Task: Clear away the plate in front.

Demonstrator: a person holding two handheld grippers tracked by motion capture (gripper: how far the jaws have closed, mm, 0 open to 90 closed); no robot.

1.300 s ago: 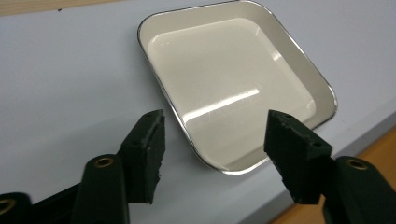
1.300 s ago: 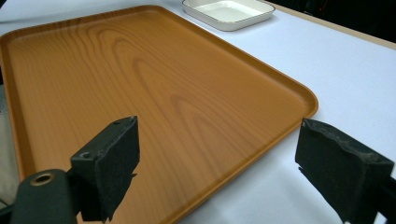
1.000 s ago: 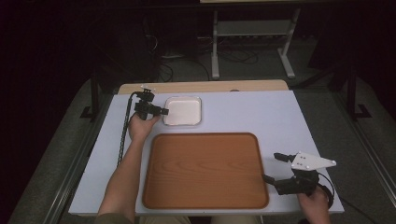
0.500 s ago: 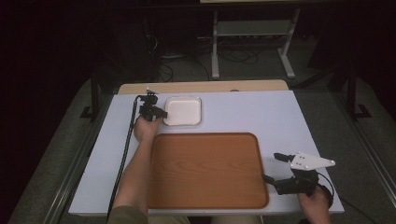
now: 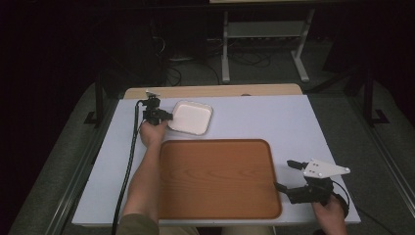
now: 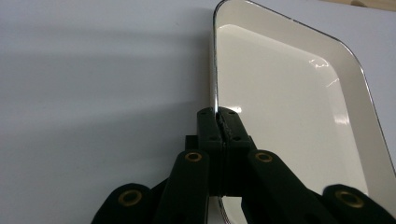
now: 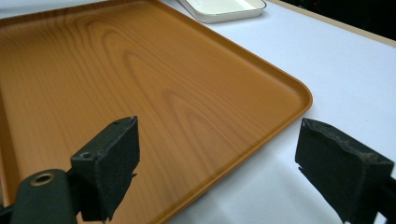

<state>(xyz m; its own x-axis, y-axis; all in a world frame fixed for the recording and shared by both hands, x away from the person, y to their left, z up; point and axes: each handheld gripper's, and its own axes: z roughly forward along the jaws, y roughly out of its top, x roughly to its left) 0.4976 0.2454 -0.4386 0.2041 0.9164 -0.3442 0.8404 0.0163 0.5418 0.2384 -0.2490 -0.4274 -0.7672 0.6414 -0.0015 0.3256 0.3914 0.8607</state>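
White dish [image 5: 191, 117] is pinched at its rim by the left claw [image 5: 169, 116]; right claw [image 5: 286, 175] spread beside the wooden tray [image 5: 218, 178].

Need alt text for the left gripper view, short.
The left hand-held gripper is shut on the rim of a shallow white dish with a dark edge line. The dish sits on a pale table and is empty.

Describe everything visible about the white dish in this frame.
The white dish is a shallow rectangular tray with rounded corners, a glossy cream inside and a thin dark rim line. It is empty and lies on the white table, beyond the wooden tray's far-left corner. The left gripper is shut on its rim.
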